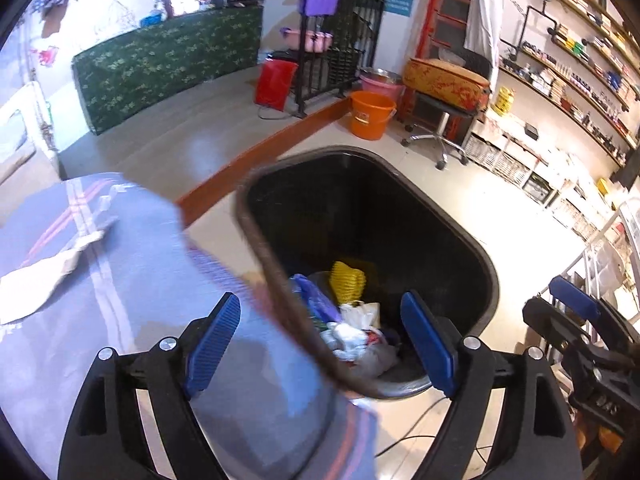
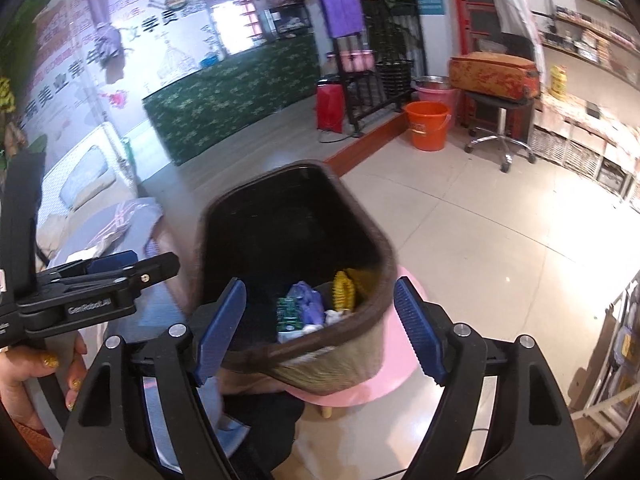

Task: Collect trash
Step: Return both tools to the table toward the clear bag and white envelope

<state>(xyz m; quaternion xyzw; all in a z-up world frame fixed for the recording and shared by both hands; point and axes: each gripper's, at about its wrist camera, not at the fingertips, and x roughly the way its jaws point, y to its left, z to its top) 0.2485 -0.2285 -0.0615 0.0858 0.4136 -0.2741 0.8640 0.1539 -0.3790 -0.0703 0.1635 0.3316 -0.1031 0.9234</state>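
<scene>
**Both grippers open over the trash bin**

Pale floor tiles [image 2: 480,216] fill a shop-like room, with an orange bucket [image 2: 427,126] near a rolling stool [image 2: 500,140] and long shelves [image 1: 580,64] on the far wall. Close to the cameras sits a black trash bin [image 1: 400,216] with a brown rim. In the right wrist view it stands on a pink stool [image 2: 384,376]. Inside the bin lies mixed trash: a yellow ribbed item [image 1: 347,282], blue plastic [image 2: 306,300], a green packet [image 2: 289,313] and white crumpled bags [image 1: 352,332].

The left gripper [image 1: 320,348] has its jaws wide apart and holds nothing; the bin's near rim passes between its blue pads [image 1: 212,344]. On its left side lies a grey-blue striped cloth [image 1: 100,280]. The right gripper [image 2: 320,328] is also spread wide with nothing in it, and the bin's near edge sits between its fingers.
</scene>
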